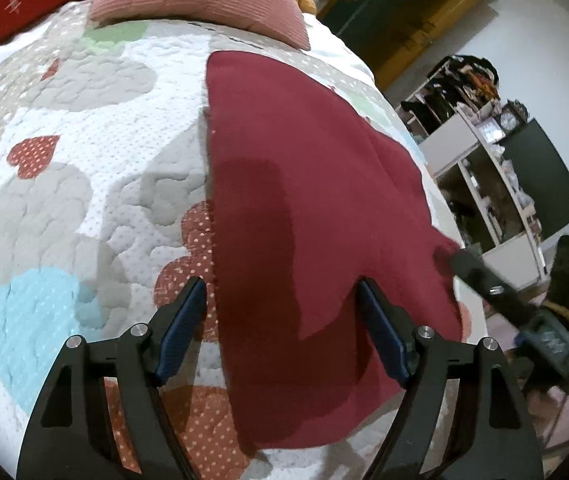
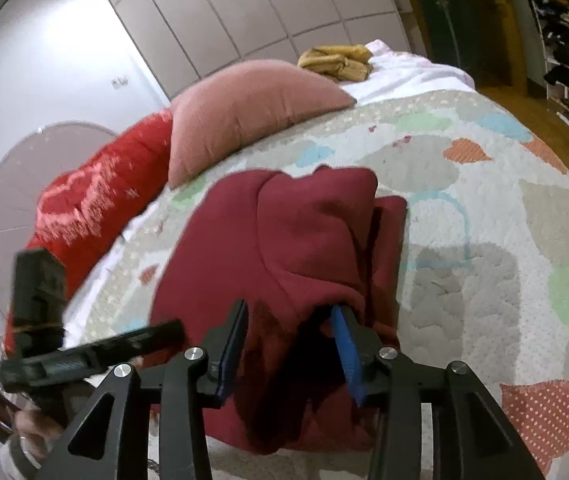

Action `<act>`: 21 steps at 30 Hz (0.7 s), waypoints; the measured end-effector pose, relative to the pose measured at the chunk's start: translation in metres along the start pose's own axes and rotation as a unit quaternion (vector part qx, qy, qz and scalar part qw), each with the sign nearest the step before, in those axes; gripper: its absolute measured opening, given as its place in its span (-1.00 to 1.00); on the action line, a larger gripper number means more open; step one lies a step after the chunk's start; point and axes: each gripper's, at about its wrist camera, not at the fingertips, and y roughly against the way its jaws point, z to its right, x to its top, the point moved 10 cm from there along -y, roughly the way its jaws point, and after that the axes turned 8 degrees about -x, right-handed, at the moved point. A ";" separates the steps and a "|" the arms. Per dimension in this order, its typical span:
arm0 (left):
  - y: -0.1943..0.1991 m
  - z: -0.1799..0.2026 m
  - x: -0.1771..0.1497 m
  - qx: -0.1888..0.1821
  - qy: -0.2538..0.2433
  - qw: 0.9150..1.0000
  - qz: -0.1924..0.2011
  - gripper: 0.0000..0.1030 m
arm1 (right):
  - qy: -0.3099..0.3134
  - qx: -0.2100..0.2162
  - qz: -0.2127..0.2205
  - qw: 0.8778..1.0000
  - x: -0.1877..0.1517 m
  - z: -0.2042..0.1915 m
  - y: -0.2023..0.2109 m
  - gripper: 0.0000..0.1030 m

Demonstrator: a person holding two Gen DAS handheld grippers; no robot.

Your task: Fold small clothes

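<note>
A dark red garment lies partly folded on the quilted bed cover. My left gripper is open just above its near edge, one finger each side of the cloth, holding nothing. The right gripper shows in the left wrist view at the garment's right corner. In the right wrist view the garment is bunched and lifted, with a fold draped over one blue pad. My right gripper has its jaws apart with cloth between them. The left gripper is at the lower left.
A pink pillow and a red pillow lie at the head of the bed. A yellow cloth sits on white bedding beyond. Shelves stand right of the bed. Wardrobe doors are behind.
</note>
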 end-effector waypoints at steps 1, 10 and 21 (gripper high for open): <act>-0.001 0.000 0.001 0.000 -0.001 1.000 -0.001 0.53 | -0.008 0.013 0.006 1.000 0.002 0.000 0.005 -0.09; -0.010 -0.002 0.003 -0.001 -0.005 1.000 -0.009 0.63 | -0.132 0.015 0.036 0.990 0.023 0.050 0.002 0.58; -0.019 0.005 0.002 0.011 -0.021 1.000 -0.013 0.80 | -0.115 0.068 -0.035 0.990 0.011 0.033 -0.068 0.77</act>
